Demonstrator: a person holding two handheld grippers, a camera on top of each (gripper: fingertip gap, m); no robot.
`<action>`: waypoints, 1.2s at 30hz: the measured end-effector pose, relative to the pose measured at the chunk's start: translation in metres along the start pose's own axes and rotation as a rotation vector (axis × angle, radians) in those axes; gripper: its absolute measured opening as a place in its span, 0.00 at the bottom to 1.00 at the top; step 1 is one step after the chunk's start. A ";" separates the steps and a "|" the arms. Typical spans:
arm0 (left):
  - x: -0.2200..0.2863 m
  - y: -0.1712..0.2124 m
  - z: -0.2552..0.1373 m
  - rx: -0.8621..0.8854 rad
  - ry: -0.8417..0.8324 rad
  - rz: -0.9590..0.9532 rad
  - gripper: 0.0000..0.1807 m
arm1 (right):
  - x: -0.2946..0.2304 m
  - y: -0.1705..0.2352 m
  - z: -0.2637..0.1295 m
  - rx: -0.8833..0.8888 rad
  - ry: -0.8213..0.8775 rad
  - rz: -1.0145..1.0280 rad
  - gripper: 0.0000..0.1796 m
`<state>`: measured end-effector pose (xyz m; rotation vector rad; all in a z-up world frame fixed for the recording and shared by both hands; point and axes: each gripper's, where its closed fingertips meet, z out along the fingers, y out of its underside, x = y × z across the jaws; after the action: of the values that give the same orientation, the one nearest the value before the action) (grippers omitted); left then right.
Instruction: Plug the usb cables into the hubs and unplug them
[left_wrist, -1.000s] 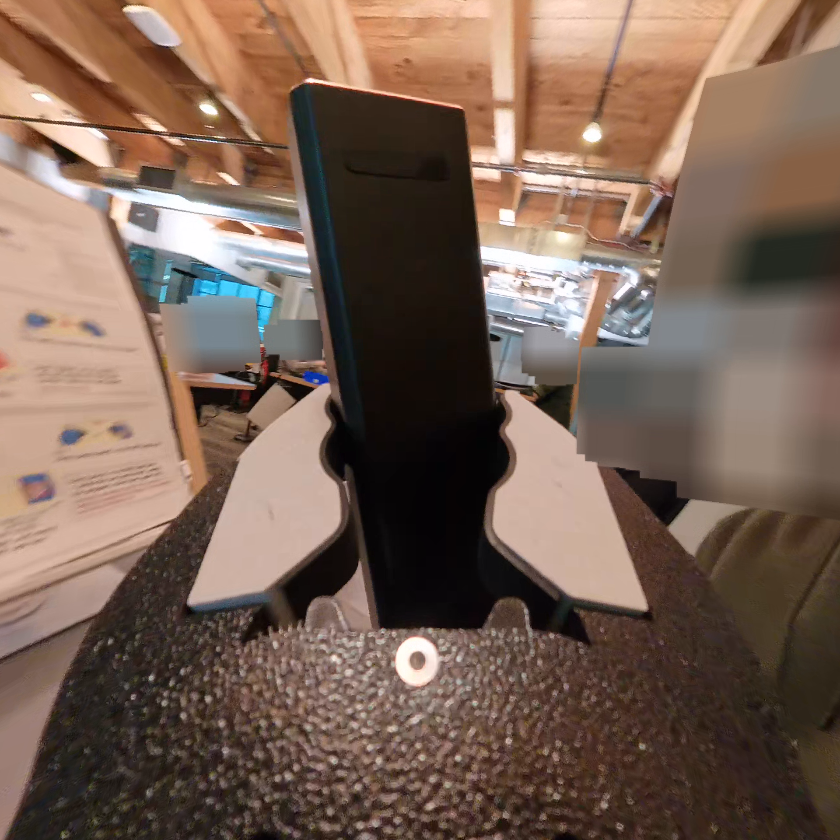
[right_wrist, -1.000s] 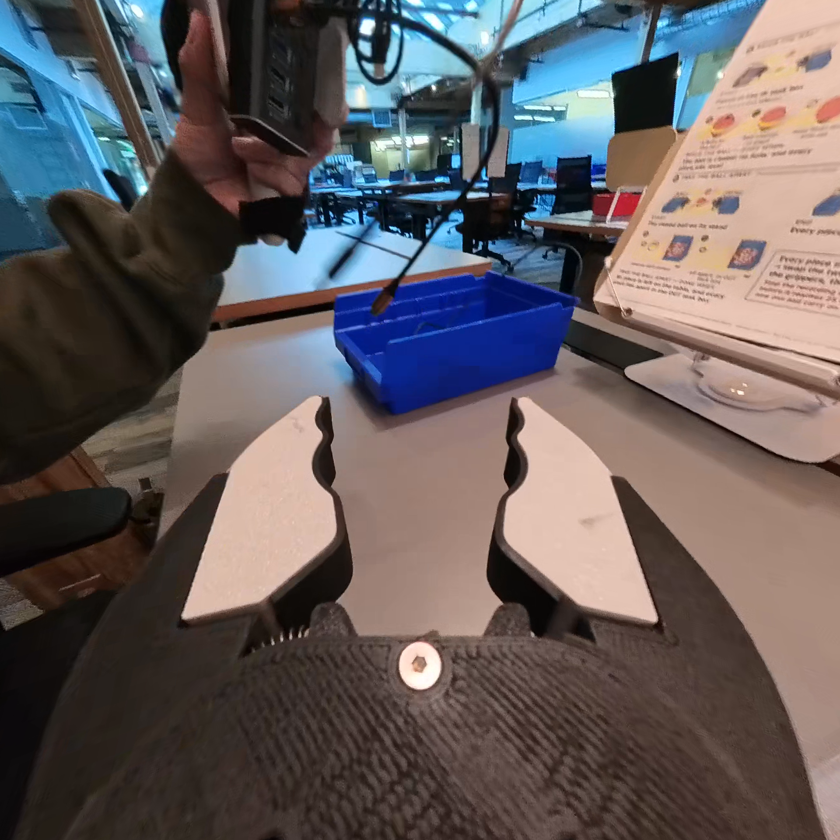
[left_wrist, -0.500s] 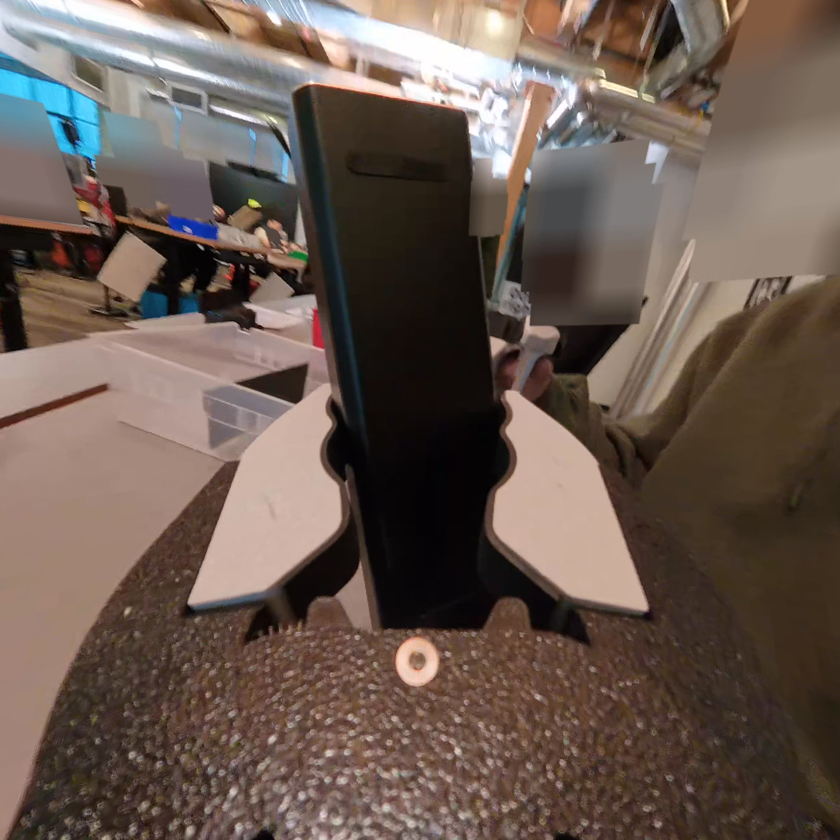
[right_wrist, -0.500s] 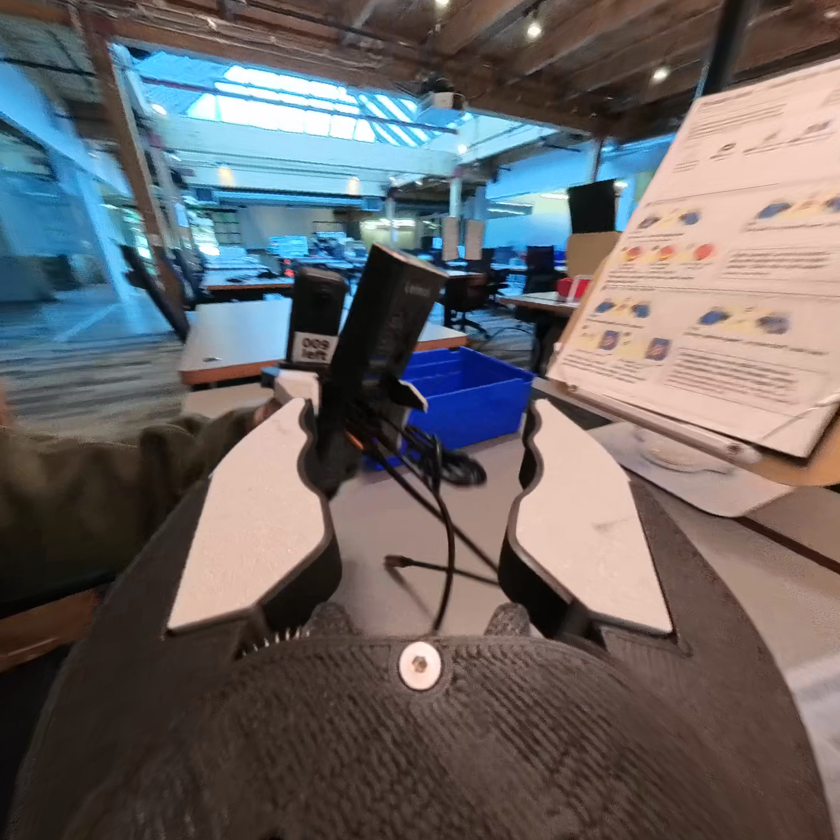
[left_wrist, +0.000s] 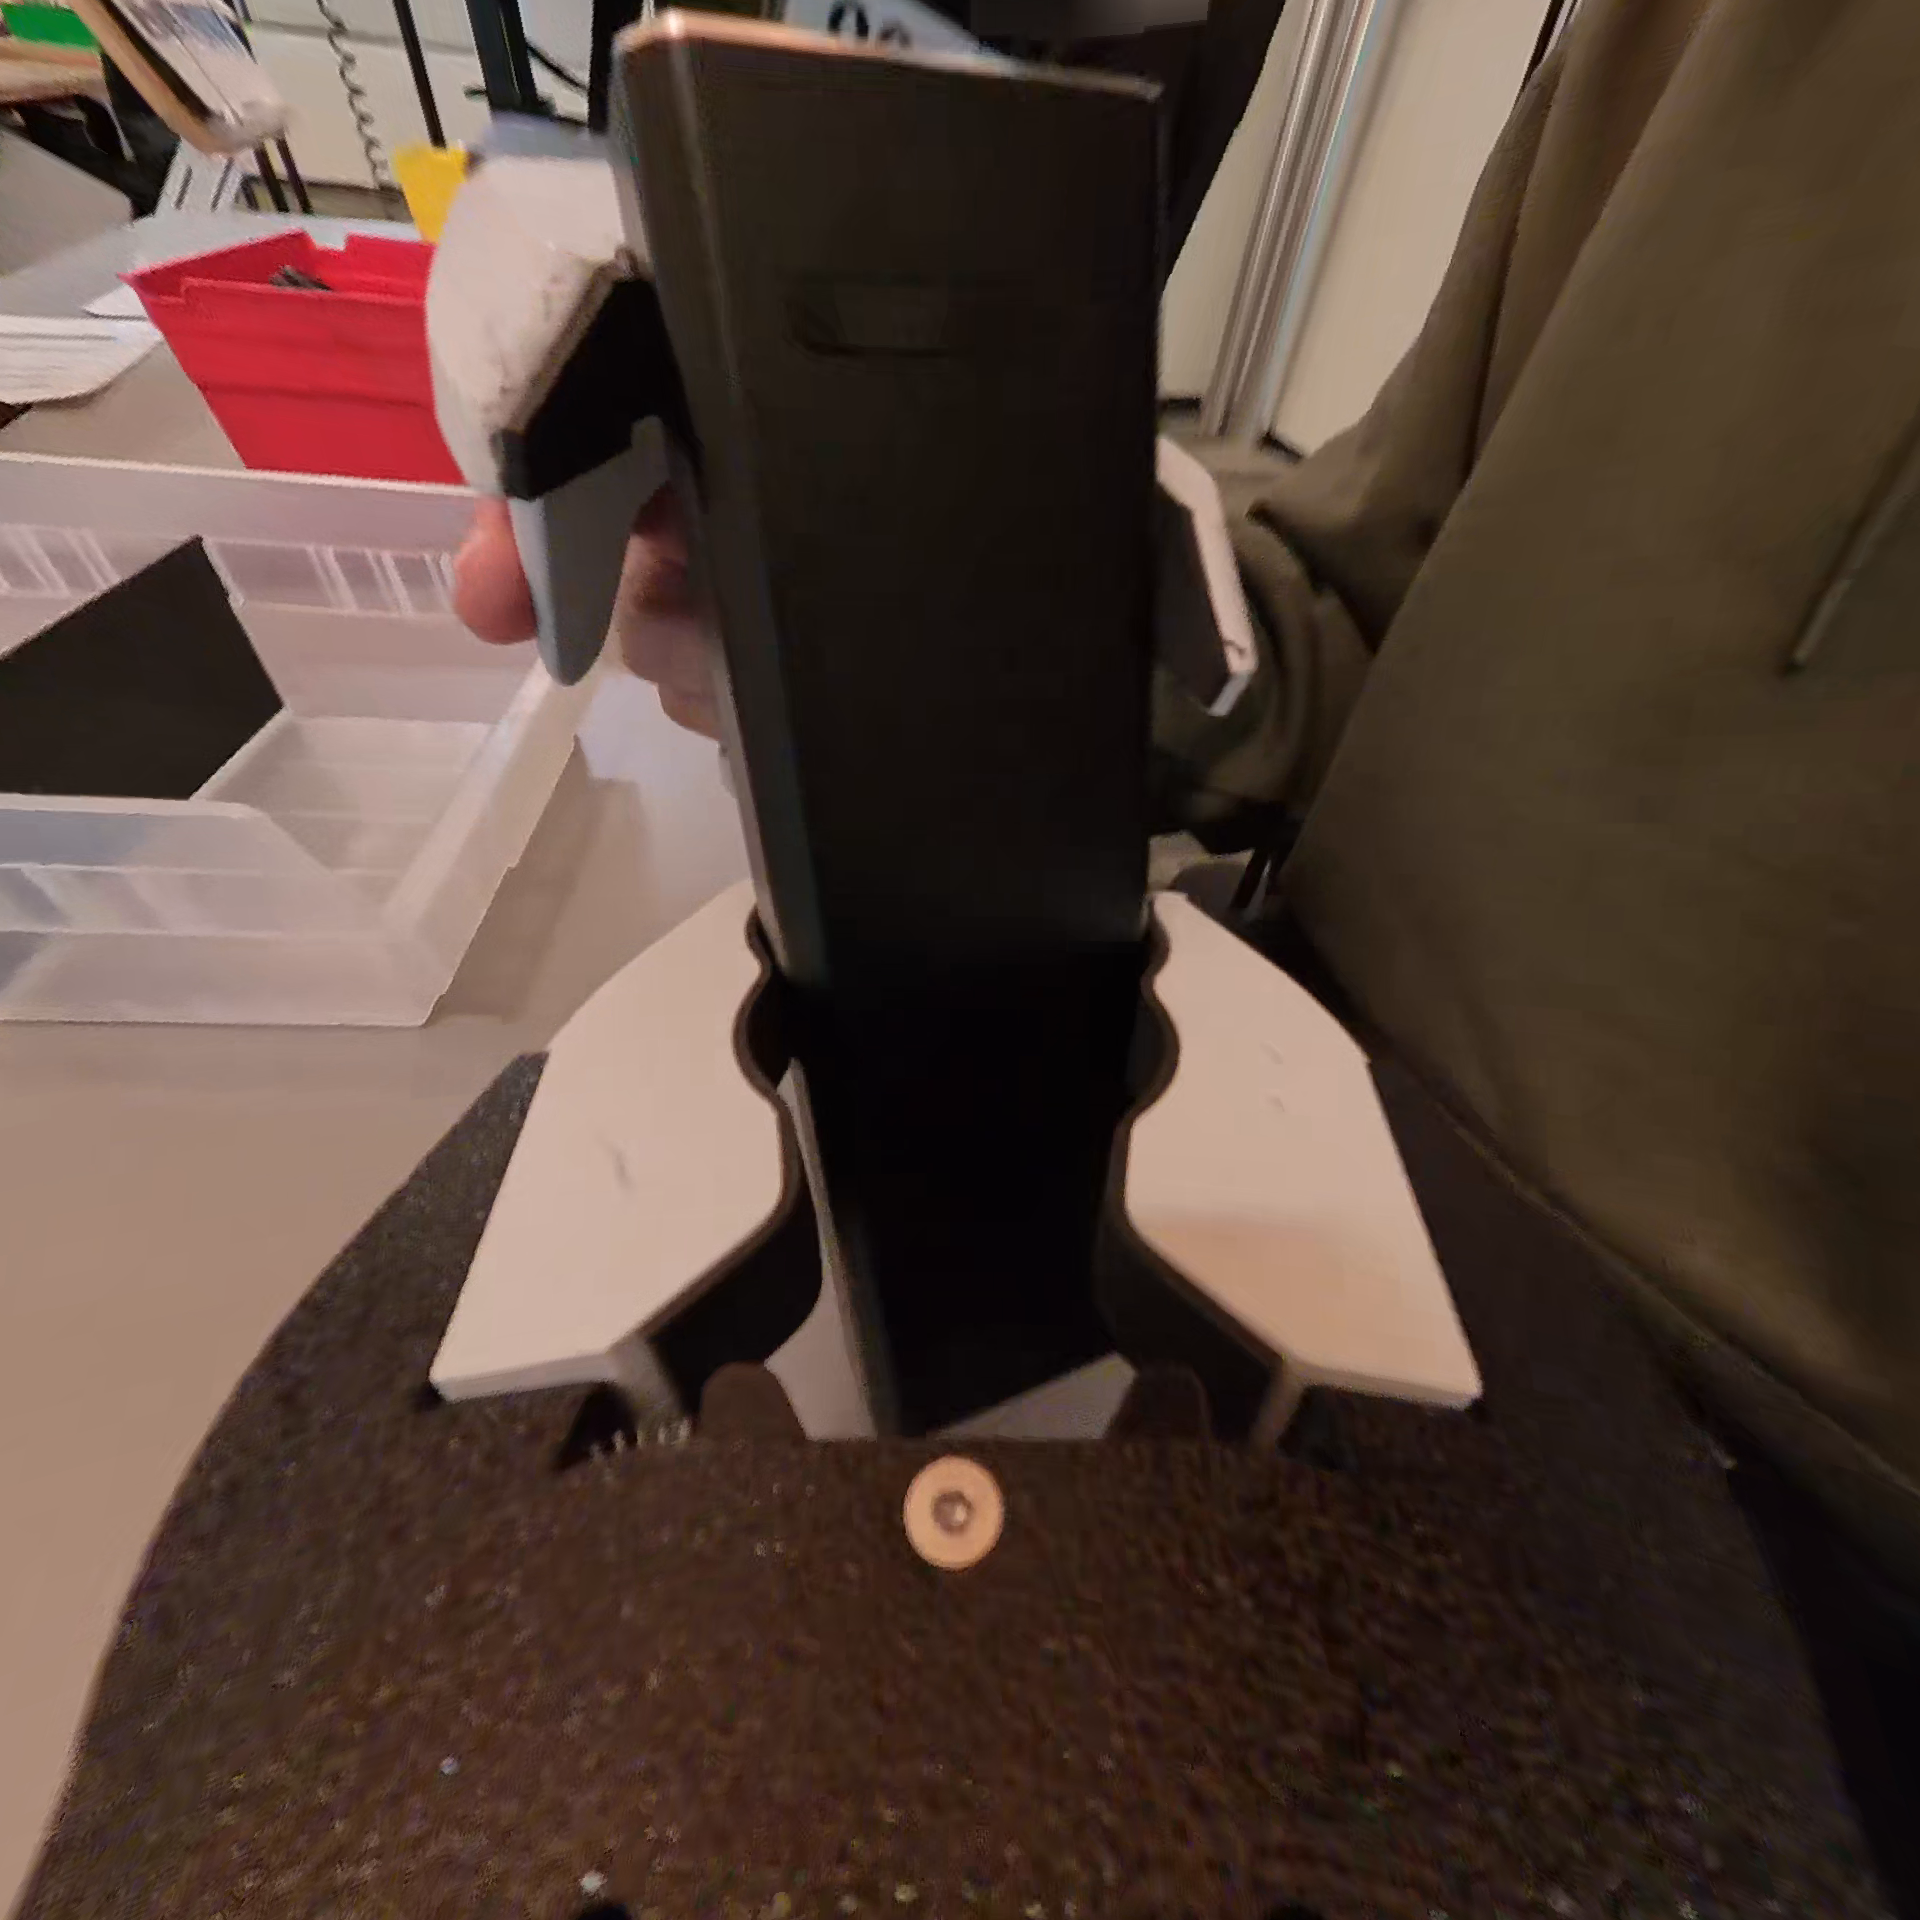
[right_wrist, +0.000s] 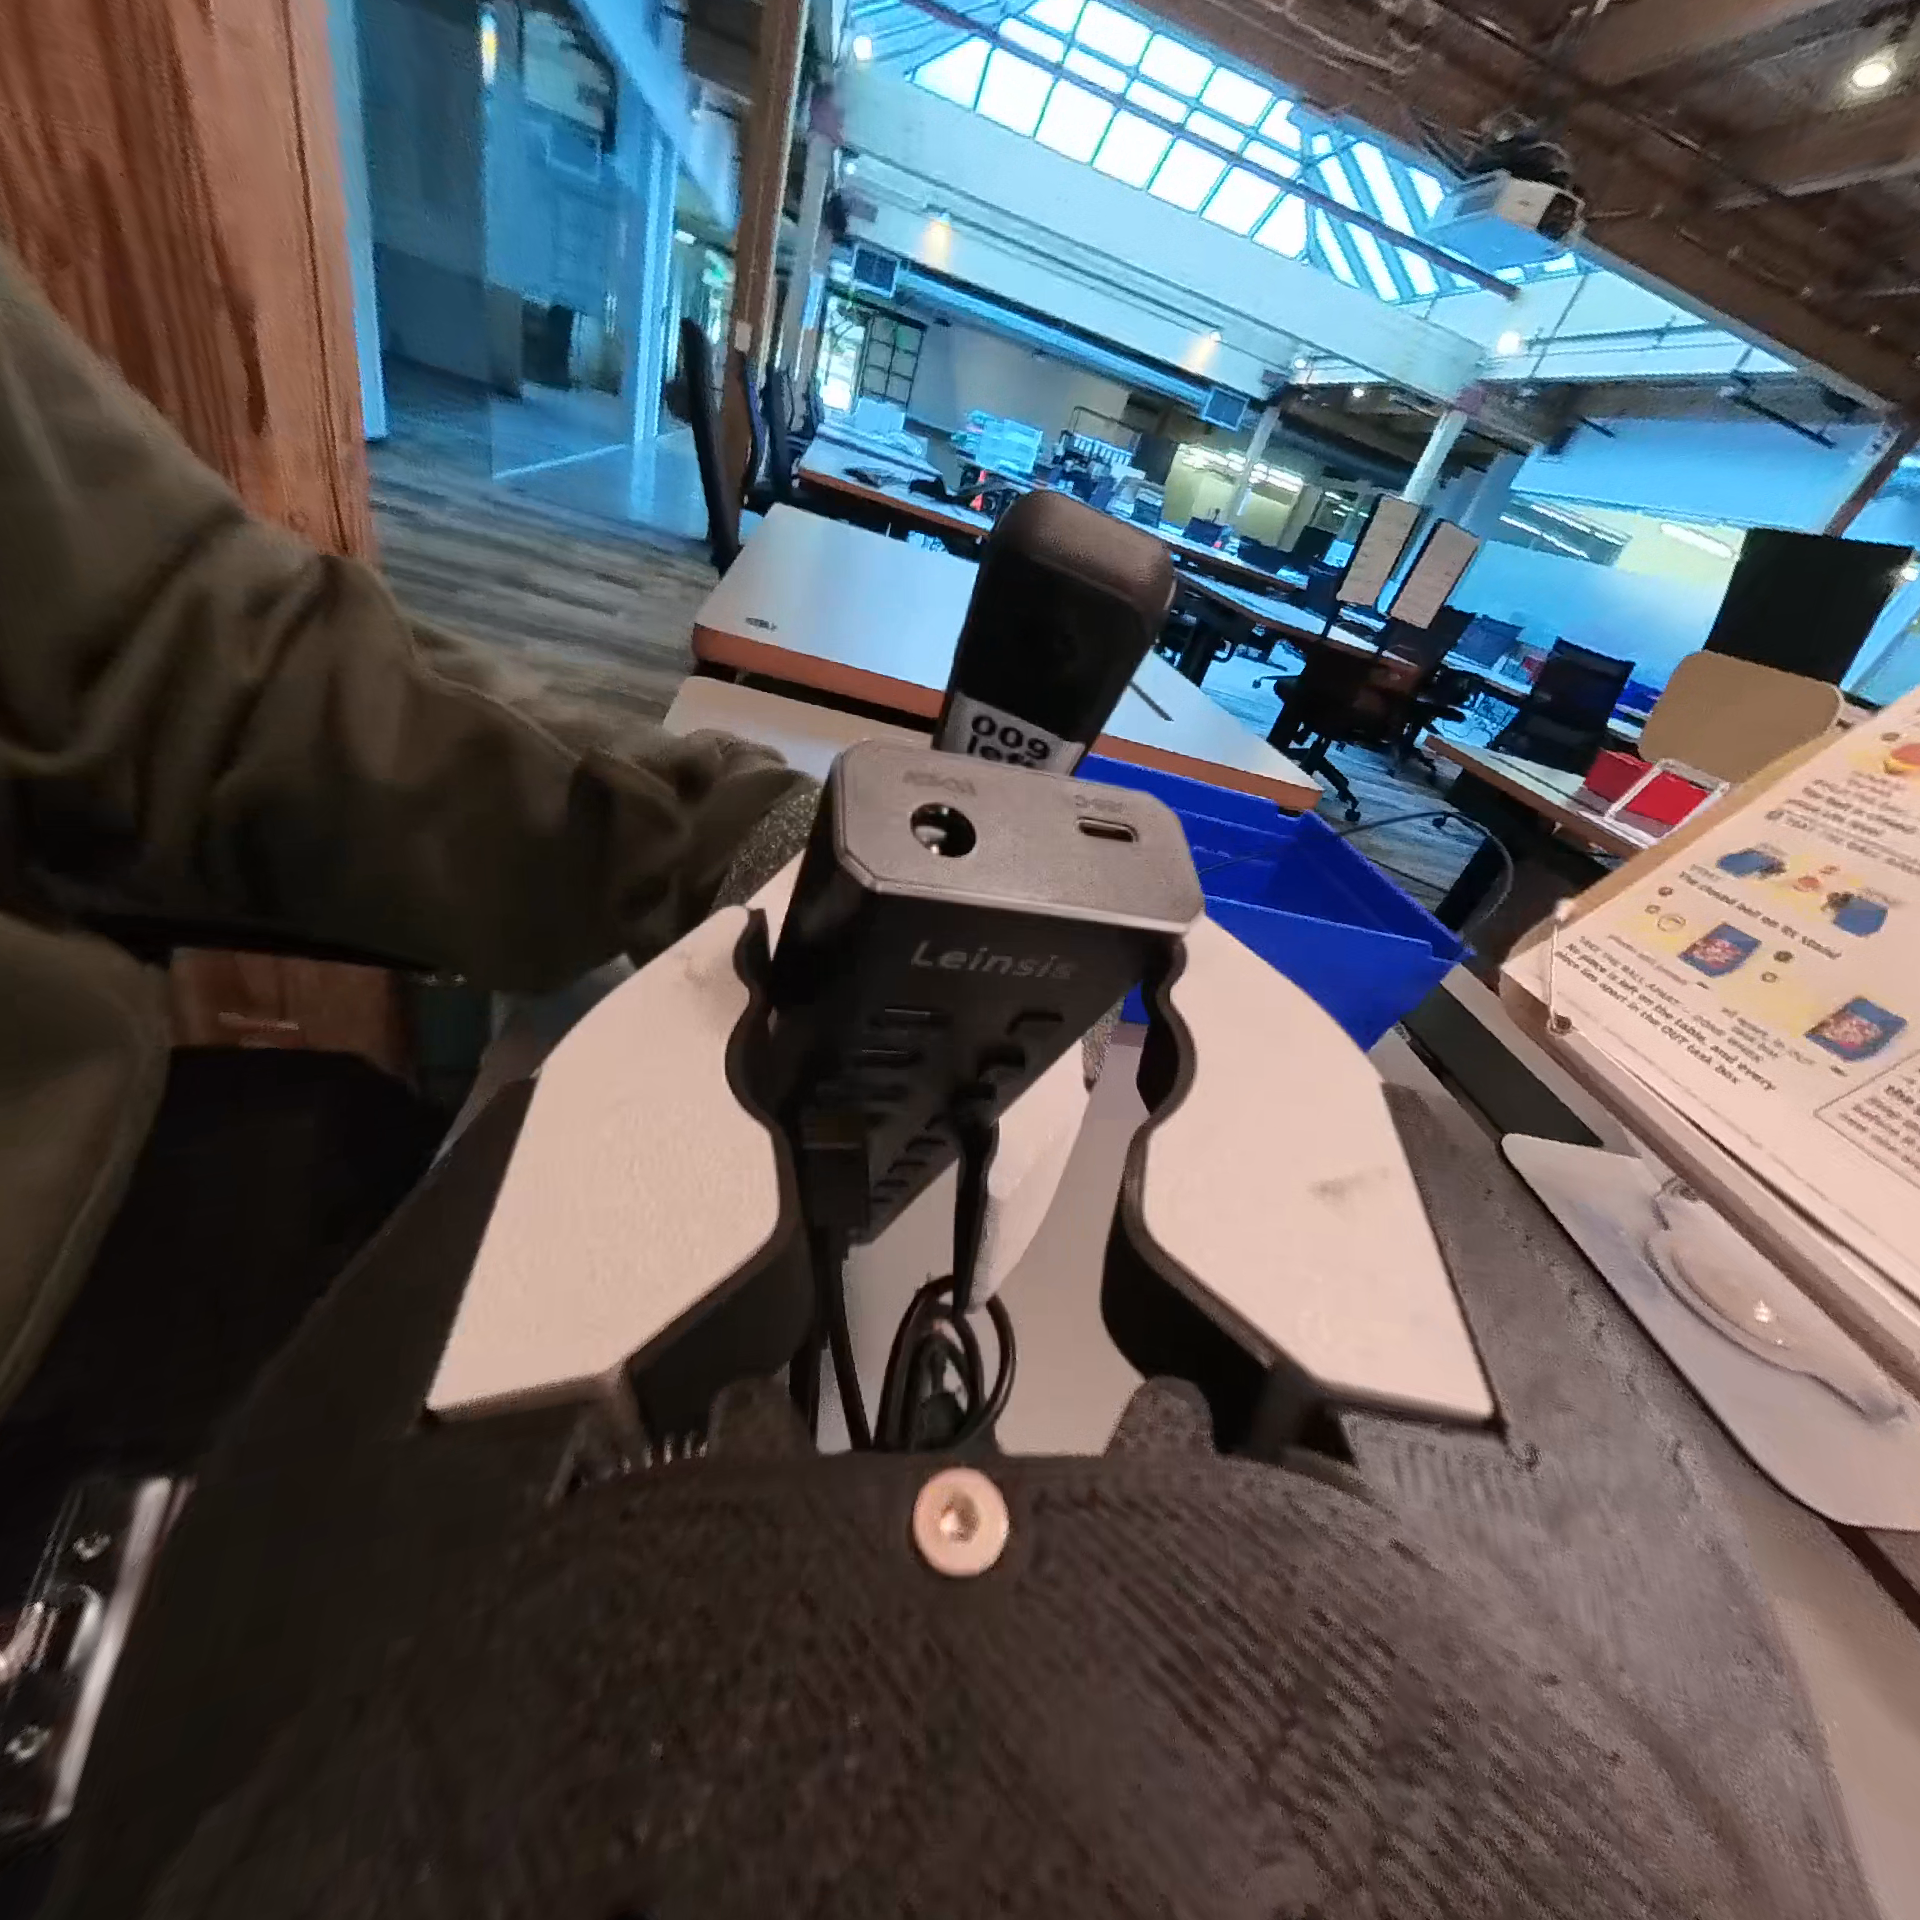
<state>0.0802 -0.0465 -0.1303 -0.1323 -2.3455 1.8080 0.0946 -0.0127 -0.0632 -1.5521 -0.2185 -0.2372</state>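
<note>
I hold the black hub (left_wrist: 935, 582) upright in my left gripper (left_wrist: 951, 997), clamped on it; my right gripper (right_wrist: 961, 997) brackets its top, grip uncertain. Cables (right_wrist: 961, 1278) remain plugged; unplugging seemingly remains.

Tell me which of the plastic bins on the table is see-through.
The clear bin, the one with dividers in the left wrist view, lying nearest the left gripper. The red bin behind it and the blue bin in the right wrist view are opaque.

One black hub (left_wrist: 935, 499), two grippers, two dark cables (right_wrist: 971, 1226), one red bin (left_wrist: 301, 364), one blue bin (right_wrist: 1320, 925), one clear tray (left_wrist: 260, 810).
</note>
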 end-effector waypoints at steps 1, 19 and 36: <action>0.000 0.003 0.001 -0.030 -0.012 0.021 0.35 | -0.001 0.001 0.001 -0.012 0.000 -0.013 0.38; -0.023 0.017 0.015 -0.198 -0.294 0.066 0.48 | -0.002 0.007 0.016 -0.114 0.060 -0.034 0.37; -0.020 0.029 0.030 -0.150 -0.274 0.044 0.39 | -0.011 0.019 0.015 -0.196 -0.016 -0.041 0.37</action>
<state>0.0926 -0.0713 -0.1676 0.0487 -2.6858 1.7675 0.0898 0.0021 -0.0841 -1.7453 -0.2456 -0.2849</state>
